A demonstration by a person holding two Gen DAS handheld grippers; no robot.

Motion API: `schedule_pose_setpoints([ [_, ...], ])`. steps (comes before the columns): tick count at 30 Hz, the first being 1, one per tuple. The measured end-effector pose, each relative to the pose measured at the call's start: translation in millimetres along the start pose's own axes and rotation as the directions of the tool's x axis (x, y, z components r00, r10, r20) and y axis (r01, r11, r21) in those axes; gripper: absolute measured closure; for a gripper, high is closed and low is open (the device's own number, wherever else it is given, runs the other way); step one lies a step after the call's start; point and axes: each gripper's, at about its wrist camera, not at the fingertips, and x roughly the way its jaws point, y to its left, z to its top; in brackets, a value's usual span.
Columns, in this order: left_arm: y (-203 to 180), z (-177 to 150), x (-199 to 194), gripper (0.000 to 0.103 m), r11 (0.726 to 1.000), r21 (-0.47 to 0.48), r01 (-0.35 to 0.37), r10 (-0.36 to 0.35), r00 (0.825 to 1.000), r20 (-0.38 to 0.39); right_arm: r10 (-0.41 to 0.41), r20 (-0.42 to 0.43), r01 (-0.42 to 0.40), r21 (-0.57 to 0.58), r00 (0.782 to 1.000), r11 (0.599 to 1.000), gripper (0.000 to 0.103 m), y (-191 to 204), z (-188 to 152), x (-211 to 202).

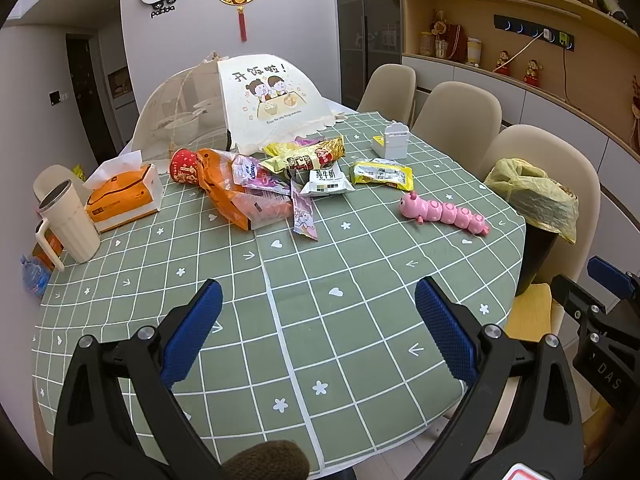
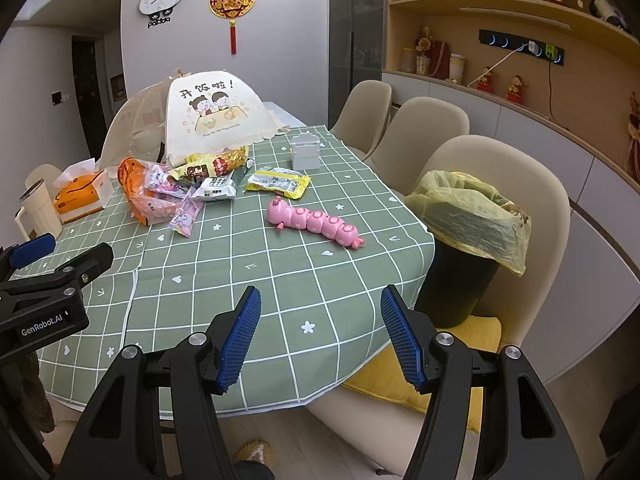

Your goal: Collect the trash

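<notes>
A heap of snack wrappers (image 1: 276, 176) (image 2: 188, 184) lies mid-table: an orange bag (image 1: 236, 196), a gold packet (image 1: 308, 154), a white milk pouch (image 1: 326, 182) and a separate yellow packet (image 1: 382, 174) (image 2: 278, 182). A black bin with a yellow liner (image 1: 536, 196) (image 2: 468, 216) stands on the chair at the table's right edge. My left gripper (image 1: 318, 300) hovers open above the near tablecloth, holding nothing. My right gripper (image 2: 320, 304) is open too, over the table's near right corner, left of the bin.
A pink caterpillar toy (image 1: 444, 212) (image 2: 316, 222), a grey toothpick box (image 1: 390, 142), a tissue box (image 1: 120, 198), a cream mug (image 1: 70, 222), a red cup (image 1: 184, 166) and a mesh food cover (image 1: 240, 108) share the green checked tablecloth (image 1: 320, 320). Beige chairs (image 2: 424, 128) line the right side.
</notes>
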Motion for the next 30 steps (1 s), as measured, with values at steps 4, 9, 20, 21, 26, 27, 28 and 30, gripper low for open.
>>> schedule_pose_setpoints([
  [4, -1, 3, 3, 0.011, 1.000, -0.002, 0.004, -0.004, 1.000, -0.005, -0.006, -0.003, 0.006, 0.000, 1.000, 1.000, 0.044, -1, 2, 4],
  [9, 1, 10, 17, 0.011, 1.000, -0.004, 0.015, -0.015, 1.000, -0.015, -0.018, -0.014, 0.018, 0.002, 1.000, 1.000, 0.044, -2, 6, 14],
  [20, 47, 43, 87, 0.011, 0.999, -0.027, 0.036, -0.037, 0.999, -0.038, -0.041, -0.082, 0.042, 0.010, 0.996, 0.999, 0.044, 6, 25, 66],
  [21, 55, 48, 94, 0.011, 0.999, -0.029, 0.034, -0.035, 0.999, -0.035, -0.046, -0.089, 0.047, 0.005, 0.995, 0.999, 0.044, 9, 30, 73],
  [26, 128, 95, 146, 0.009, 0.992, -0.127, 0.017, -0.024, 0.998, -0.050, -0.071, -0.103, 0.070, -0.010, 0.992, 0.997, 0.044, 25, 49, 96],
  [27, 143, 106, 158, 0.009, 0.990, -0.138, 0.010, -0.018, 0.998, -0.059, -0.078, -0.106, 0.077, -0.014, 0.991, 0.997, 0.044, 30, 54, 102],
  [28, 157, 115, 169, 0.009, 0.988, -0.155, 0.004, -0.014, 0.998, -0.065, -0.083, -0.109, 0.081, -0.017, 0.991, 0.997, 0.044, 33, 57, 105],
  [30, 189, 132, 194, 0.009, 0.975, -0.220, -0.016, -0.003, 0.996, -0.090, -0.092, -0.119, 0.090, -0.024, 0.989, 0.996, 0.044, 41, 63, 115],
])
